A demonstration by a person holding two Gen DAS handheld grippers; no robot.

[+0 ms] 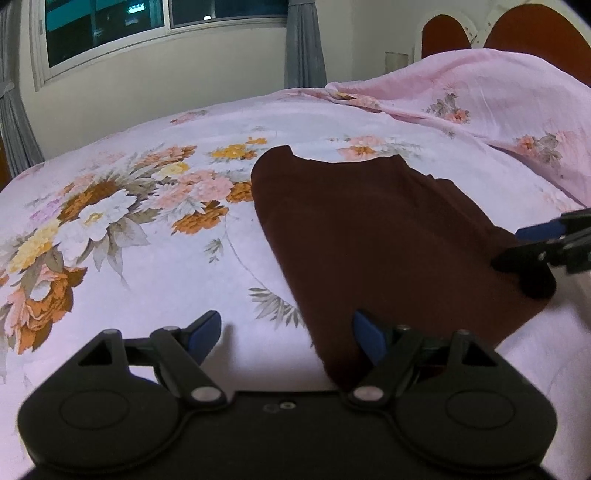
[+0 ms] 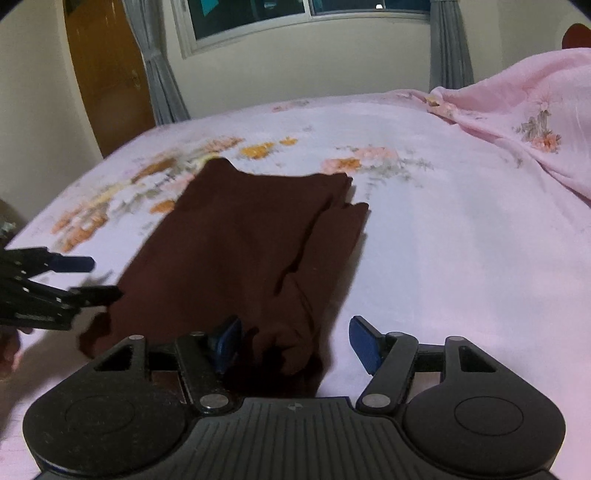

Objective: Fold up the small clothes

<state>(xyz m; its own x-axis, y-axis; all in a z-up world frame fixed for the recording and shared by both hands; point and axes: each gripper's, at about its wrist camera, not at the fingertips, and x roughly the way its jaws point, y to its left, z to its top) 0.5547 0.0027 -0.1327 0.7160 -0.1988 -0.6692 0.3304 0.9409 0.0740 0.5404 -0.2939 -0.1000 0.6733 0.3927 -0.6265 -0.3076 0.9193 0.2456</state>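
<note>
Now: one dark-brown garment (image 1: 369, 236) on one floral bedsheet (image 1: 147, 258); two tongs, left tongs (image 1: 288, 332), right tongs (image 2: 295, 339), both spread, pinching nothing.

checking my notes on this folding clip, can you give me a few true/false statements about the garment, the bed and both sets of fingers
1. The dark brown garment lies on a floral bedsheet. True.
2. The left gripper has its fingers clamped shut. False: its fingers stand apart, one over the sheet and one over the garment's near edge.
3. The garment is pale blue. False: it is dark brown.
4. A pink floral blanket is bunched at the far right of the bed. True.
5. The right gripper has the garment's near corner between its open fingers. True.
6. The window has no curtains. False: grey curtains hang at both sides.
</note>
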